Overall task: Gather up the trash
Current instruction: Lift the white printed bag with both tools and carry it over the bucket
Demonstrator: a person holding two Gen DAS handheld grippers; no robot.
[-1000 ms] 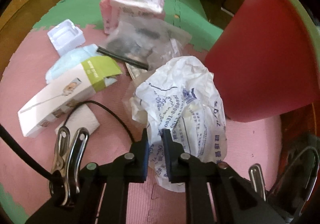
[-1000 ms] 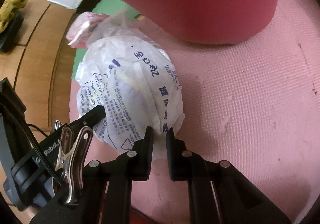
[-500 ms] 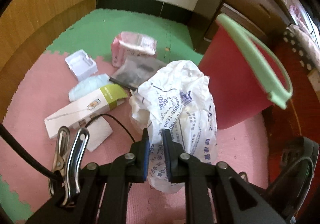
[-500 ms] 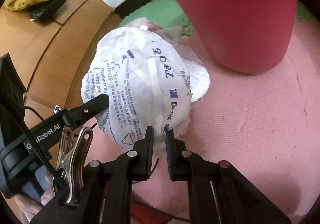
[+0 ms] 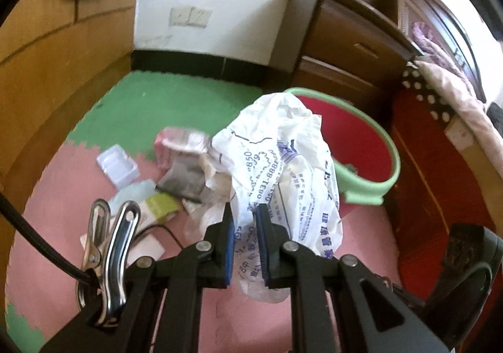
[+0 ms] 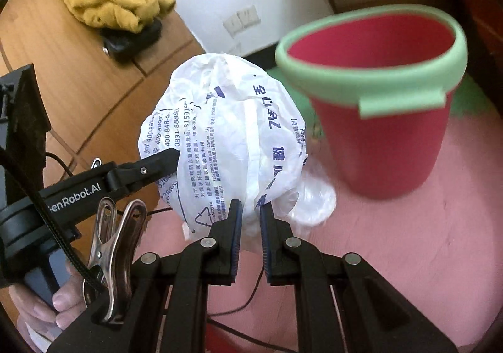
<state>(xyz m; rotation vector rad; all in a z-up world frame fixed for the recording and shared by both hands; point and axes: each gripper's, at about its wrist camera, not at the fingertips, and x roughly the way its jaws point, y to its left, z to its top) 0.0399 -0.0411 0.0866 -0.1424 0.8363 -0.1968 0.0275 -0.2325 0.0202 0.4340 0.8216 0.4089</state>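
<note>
A: White bag (image 6: 239, 145), printed all over in dark blue text, with a recycling triangle near the bottom.

B: Red bucket (image 6: 386, 145), pale green rim.

A: Pink floor mat (image 5: 56, 246) near, green mat (image 5: 163, 101) far.

B: Mustard-yellow cloth (image 6: 110, 3) far left, on tan wood. Pink packet (image 5: 179, 145) and yellow-green box (image 5: 160, 205) down on the mat.

We see a pink and green foam floor (image 5: 151, 107), a white wall (image 5: 220, 0) at twelve o'clock, wooden drawers (image 5: 345, 47) at two o'clock.
</note>
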